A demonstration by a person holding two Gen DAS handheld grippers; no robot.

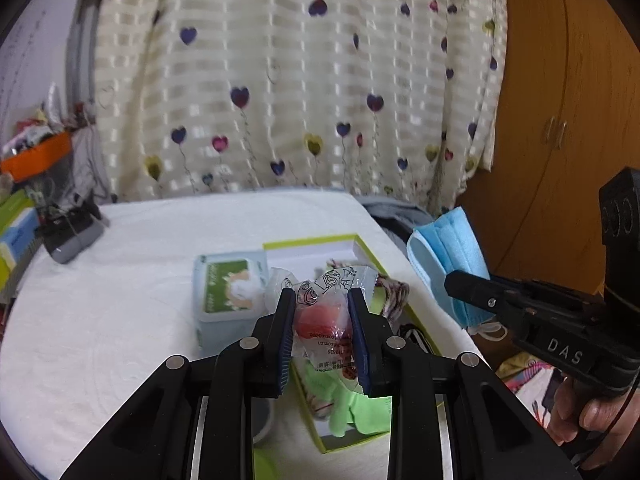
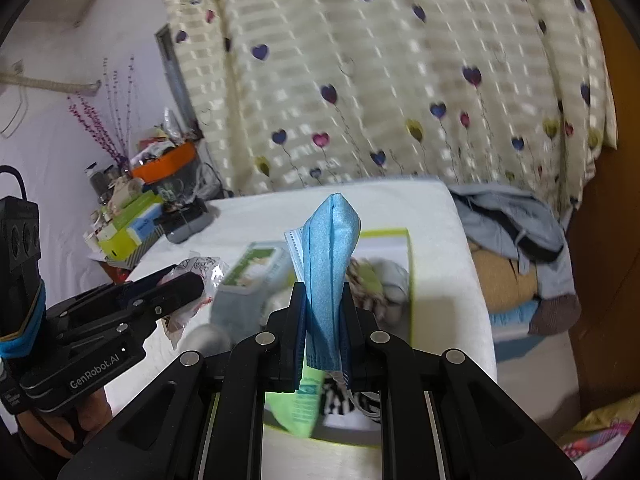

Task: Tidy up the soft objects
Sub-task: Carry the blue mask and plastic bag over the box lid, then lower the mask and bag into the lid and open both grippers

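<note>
Two grippers are up over a white tabletop, each with something soft clamped in it. Left gripper: its jaws stand partly closed and press on both sides of a clear crinkly packet with a red item inside and printed drawings on the wrap; in the right wrist view the same packet sticks out of that gripper at the left. Right gripper: its jaws are nearly together, pinching a folded blue face mask that stands up between them, with its white ear loop hanging below; from the left wrist view the mask sits at the tip of that gripper on the right, held above the tabletop's edge. Under both grippers lies an open box with a lime-green rim, holding a light green cloth and a brown-and-white patterned fabric. Just beside the box, to its left, stands a pale wet-wipes pack. A heart-print curtain hangs behind, and a person's fingers grip the right handle.
</note>
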